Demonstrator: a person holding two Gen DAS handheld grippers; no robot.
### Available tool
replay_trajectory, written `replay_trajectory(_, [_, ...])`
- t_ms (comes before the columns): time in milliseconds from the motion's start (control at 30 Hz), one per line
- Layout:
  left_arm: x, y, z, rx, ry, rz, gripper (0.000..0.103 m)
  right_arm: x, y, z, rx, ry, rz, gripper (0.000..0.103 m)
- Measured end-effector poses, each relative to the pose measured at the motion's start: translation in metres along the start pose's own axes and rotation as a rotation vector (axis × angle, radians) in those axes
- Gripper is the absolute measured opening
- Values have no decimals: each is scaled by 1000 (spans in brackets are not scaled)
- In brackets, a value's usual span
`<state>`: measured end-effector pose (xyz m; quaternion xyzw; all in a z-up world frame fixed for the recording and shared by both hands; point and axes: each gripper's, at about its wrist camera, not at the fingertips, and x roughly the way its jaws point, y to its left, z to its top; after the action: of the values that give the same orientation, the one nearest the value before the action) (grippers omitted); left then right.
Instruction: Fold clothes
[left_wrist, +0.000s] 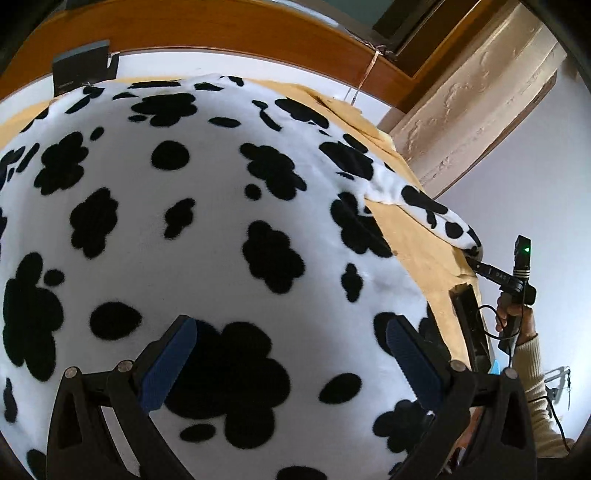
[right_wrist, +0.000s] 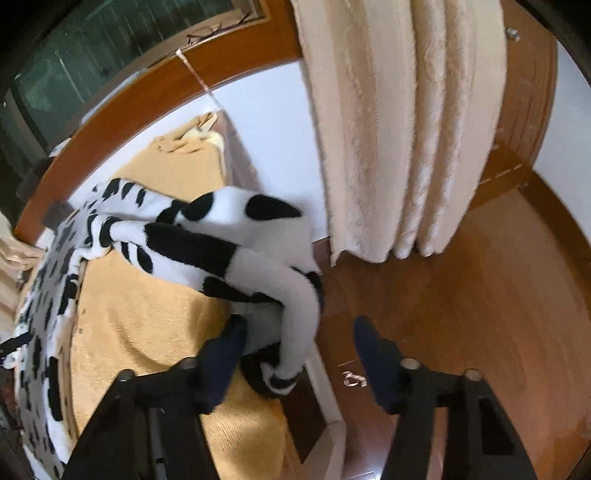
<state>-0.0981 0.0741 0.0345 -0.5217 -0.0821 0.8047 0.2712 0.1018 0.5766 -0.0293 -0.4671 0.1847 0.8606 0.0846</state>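
Note:
A white fleece garment with black cow spots (left_wrist: 207, 206) lies spread flat over a yellow cloth-covered table (left_wrist: 417, 236). My left gripper (left_wrist: 291, 325) hovers just above its near part, blue pads (left_wrist: 173, 365) wide apart and holding nothing. One sleeve (right_wrist: 236, 254) trails off the garment to the table's edge, its cuff (right_wrist: 280, 373) drooping over the side. My right gripper (right_wrist: 300, 321) straddles that sleeve end: the left pad (right_wrist: 221, 358) rests against the cloth, the right pad (right_wrist: 373, 365) stands clear of it over the floor. In the left wrist view the right gripper (left_wrist: 476, 264) meets the cuff.
A cream curtain (right_wrist: 399, 140) hangs beside the table's far corner. Wooden floor (right_wrist: 461, 295) lies beyond the table edge. A dark box (left_wrist: 83, 66) stands at the table's back by the wooden window frame (left_wrist: 229, 33). A hand in a cream sleeve (left_wrist: 532, 365) holds the right gripper.

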Motion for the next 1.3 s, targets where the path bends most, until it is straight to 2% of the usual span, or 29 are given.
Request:
replay_trajectory(67, [2,1,2,-1,4,-4,103,0,2,-1,0,-3,28,37])
replay_trajectory(100, [3,2,3,-1,6,-7,103,-2,4,-1,-6,-8,28,20])
replay_trajectory(133, [5,2,4,-2,8,-8,103,-2,8,0,-17,-12,5,12])
replay_trajectory(300, [8,7,6,-7,14,-16,103,-16,18,7,-41,-73,-111,10])
replay_trajectory(467, [6,15,7,-19,0,-15,103,-36,37,21,-130,-190,-383,10])
replay_trajectory(633, [1,29,4,-55,-22,-27,103,-52,88,40,-292,-367,-679,10])
replay_trajectory(767, [-6,42,-1,-79,-41,-27,103,-67,138,60,-391,-542,-787,10])
replay_trajectory(867, [-15,54,-3,-102,-64,-31,103,-73,183,77,-439,-639,-754,10])
replay_trajectory(1000, [-29,76,-7,-154,-108,-38,103,-69,247,98,-510,-715,-673,10])
replay_trajectory(1167, [-48,114,-14,-254,-177,-46,103,-55,346,112,-604,-792,-510,10])
replay_trajectory(1300, [-65,147,-21,-355,-257,-30,103,-39,430,102,-722,-811,-367,10])
